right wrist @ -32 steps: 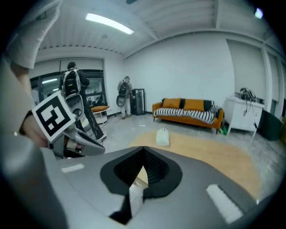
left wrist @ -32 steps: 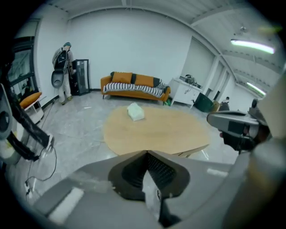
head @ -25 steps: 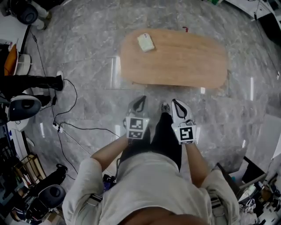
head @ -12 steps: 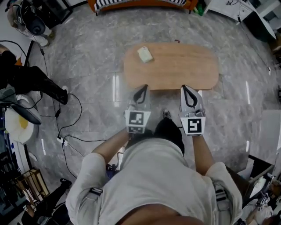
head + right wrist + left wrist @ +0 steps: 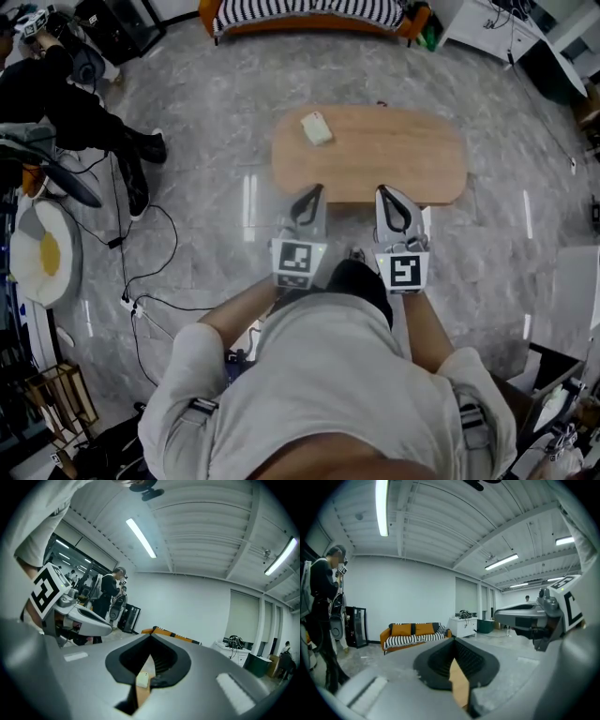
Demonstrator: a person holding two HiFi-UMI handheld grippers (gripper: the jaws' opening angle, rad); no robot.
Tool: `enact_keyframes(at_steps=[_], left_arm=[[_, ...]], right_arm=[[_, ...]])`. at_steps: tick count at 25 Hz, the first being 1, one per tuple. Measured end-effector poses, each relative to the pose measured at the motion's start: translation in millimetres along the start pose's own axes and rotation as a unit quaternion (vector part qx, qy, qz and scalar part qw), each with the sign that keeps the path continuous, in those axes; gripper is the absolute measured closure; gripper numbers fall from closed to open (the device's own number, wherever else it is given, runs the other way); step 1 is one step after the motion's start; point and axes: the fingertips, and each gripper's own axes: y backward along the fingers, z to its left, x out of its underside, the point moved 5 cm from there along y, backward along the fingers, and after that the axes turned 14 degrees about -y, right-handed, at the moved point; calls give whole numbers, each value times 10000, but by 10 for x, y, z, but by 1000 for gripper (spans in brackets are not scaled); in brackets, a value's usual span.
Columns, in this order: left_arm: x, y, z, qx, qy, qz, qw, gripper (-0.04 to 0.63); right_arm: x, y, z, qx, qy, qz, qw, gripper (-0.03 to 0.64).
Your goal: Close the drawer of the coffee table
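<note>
The coffee table (image 5: 370, 155) has an oval wooden top and stands on the grey marble floor ahead of me. A small white object (image 5: 316, 128) lies on its far left part. No drawer shows from above. My left gripper (image 5: 312, 191) and right gripper (image 5: 386, 193) are held side by side, both shut and empty, with their tips over the table's near edge. In the left gripper view the shut left gripper (image 5: 454, 641) points about level, with a strip of the wooden top (image 5: 460, 688) below it. In the right gripper view the white object (image 5: 142, 679) shows under the shut right gripper (image 5: 151, 637).
A striped orange sofa (image 5: 305, 14) stands beyond the table. A person in black (image 5: 70, 108) stands at the far left. Cables (image 5: 141, 281) trail over the floor on the left. White cabinets (image 5: 487, 23) are at the far right.
Both grippers have risen and moved forward, from over the floor to over the table's near edge. The head view has tilted up, bringing the sofa into sight. The person at the left has moved.
</note>
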Motion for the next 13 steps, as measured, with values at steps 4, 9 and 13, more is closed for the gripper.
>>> enact_keyframes(at_steps=[4,9,13], left_arm=[[-9,18,14,11,23,13,10000,574],[-38,42,52,47,-37,-80,9999,574],[22,92,105,37,2,1,10000,574]], right_arm=[[2,19,76,-64,-18,62,10000,611],[-14,-40,198,-173,37,47,9998,611],[-9,-59,309,-281,207,118,9993,611]])
